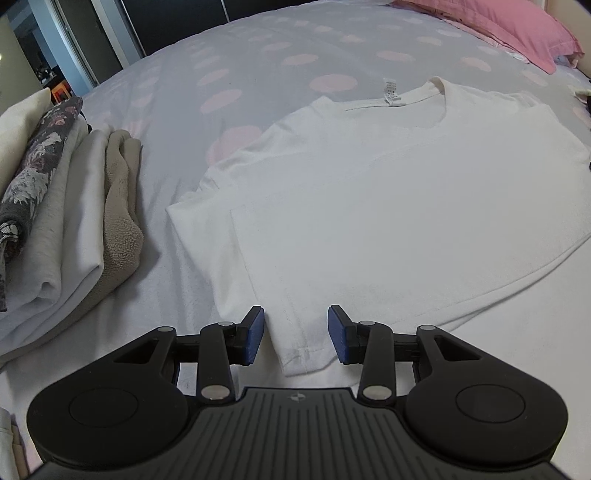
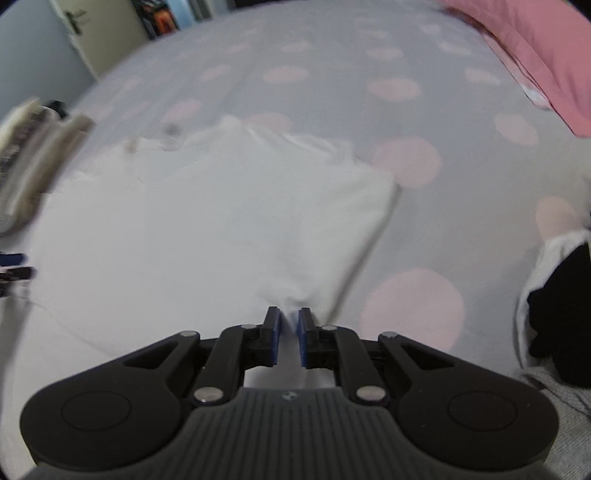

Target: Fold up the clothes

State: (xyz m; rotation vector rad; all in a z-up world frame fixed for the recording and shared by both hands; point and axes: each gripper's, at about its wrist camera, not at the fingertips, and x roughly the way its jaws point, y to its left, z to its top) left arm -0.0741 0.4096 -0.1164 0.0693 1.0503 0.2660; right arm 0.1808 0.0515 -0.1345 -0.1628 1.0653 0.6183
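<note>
- Two grippers are over one white T-shirt [image 1: 369, 206], which lies spread on the dotted bedsheet [image 1: 258, 74] with its collar and label on the far side from me.
- My left gripper [image 1: 296, 334] stands about half open with a corner of the shirt's near edge lying between the pads; the pads [image 1: 255, 332] do not press on it, so it holds nothing.
- My right gripper [image 2: 289, 334] is nearly closed, pinching a small tuck of the white fabric at the shirt's near right corner [image 2: 295, 295].
- To do this step well, I judge the left should close on its corner first, taking every layer of the hem, so both near corners lift together.
- I would then carry both corners evenly toward the collar, keeping the cloth taut between the grippers so the fold line lands straight.
- Folded clothes [image 1: 74, 206] are stacked to the left, near the shirt, so the sleeve on that side should stay apart from them.
- The right wrist view is blurred, so I cannot tell how many layers the right pads hold.
- A dark and white heap [image 2: 554, 302] at that view's right edge is cut off; I cannot tell what it is.
- A pink pillow [image 1: 498, 26] lies at the far end of the bed, well apart from the shirt.
</note>
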